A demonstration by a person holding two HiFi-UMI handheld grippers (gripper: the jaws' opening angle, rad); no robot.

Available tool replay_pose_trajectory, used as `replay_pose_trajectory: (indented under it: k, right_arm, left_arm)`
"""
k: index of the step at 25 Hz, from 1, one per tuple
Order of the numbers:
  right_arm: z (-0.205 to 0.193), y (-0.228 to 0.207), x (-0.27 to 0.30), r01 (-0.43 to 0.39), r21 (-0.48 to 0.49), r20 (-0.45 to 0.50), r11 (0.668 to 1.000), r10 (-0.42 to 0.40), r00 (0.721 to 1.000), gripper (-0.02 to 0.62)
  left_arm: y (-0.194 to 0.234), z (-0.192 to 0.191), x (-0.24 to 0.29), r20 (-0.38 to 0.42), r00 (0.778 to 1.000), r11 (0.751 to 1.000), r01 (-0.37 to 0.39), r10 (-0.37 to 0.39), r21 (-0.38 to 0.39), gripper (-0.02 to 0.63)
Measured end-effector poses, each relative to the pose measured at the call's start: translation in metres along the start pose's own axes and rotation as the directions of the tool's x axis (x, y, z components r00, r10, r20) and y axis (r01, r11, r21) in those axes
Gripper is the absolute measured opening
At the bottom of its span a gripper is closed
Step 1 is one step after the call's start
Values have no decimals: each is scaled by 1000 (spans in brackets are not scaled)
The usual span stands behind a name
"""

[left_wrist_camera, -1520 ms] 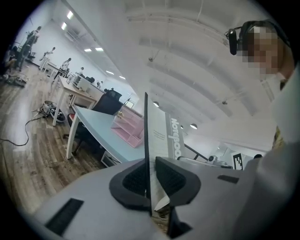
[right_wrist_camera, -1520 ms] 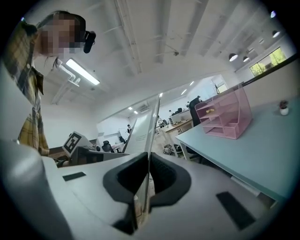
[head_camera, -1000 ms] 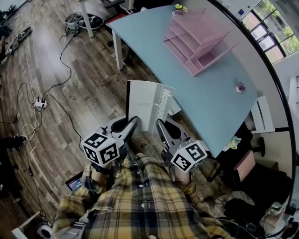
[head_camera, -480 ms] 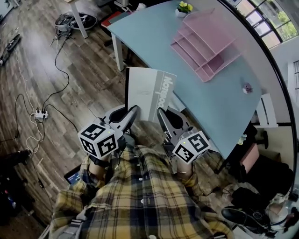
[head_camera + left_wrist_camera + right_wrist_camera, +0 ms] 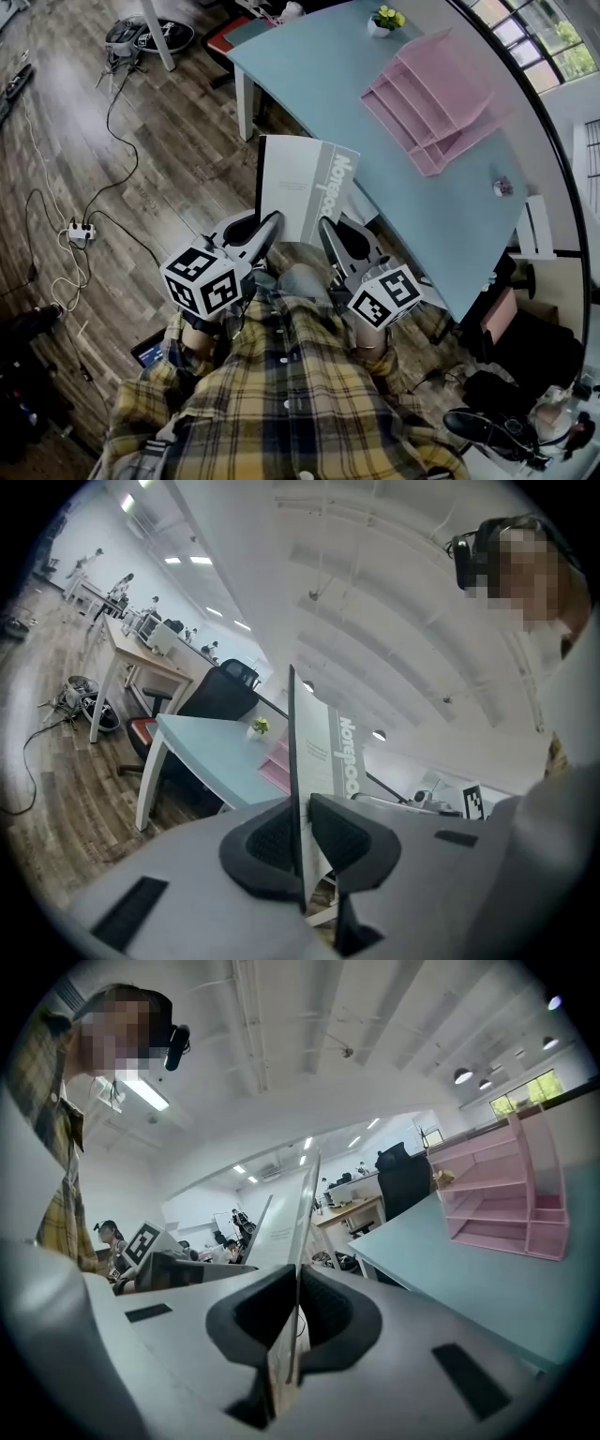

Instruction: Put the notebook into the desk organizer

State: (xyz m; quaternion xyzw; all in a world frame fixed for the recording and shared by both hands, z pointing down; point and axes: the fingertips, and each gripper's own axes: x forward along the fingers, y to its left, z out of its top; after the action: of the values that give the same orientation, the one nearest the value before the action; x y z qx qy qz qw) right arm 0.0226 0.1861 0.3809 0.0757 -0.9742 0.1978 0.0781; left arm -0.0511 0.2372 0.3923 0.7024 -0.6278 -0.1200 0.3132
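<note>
Wood floor [image 5: 169, 150] fills the left half of the head view. Light-blue desk [image 5: 328, 75] runs diagonally from top centre down to the right. Pink organizer [image 5: 436, 98] sits on the desk at upper right, with its slots empty as far as visible.

Notebook [image 5: 298, 187] is at frame centre, off the desk and just beside its left edge, well apart from the organizer. It's held up by its near edge, with the grey spine band on the right.

Left tongs [image 5: 272, 225] are clamped narrow on the notebook's lower left. In the left gripper view it stands edge-on between the pads. Right tongs [image 5: 326, 227] are nearly shut on its lower right, same edge-on picture in the right gripper view.

Small plant pot [image 5: 384, 21] sits at the desk's top end, and a power strip [image 5: 77, 232] lies on the floor at mid left.
</note>
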Motion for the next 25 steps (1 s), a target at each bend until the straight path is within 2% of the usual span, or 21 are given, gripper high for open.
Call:
replay_pose_trajectory:
  k: [7,16,25]
  right_arm:
    - [-4,-4,25,7,7,-32,1000,-7,999,18]
    - [0,-37,48,15,33,1,999,-15,1000,18]
    - [36,-106,59,122,46,52,991,-125,991,18]
  left_arm:
    - [24,5,3,-8,1000,999,-3,3,-33,34]
    - [44,16,34,-30,1000,1000,-5,5,-10,31]
    - [49,50,114,-84,993,996,89,-86,29,29]
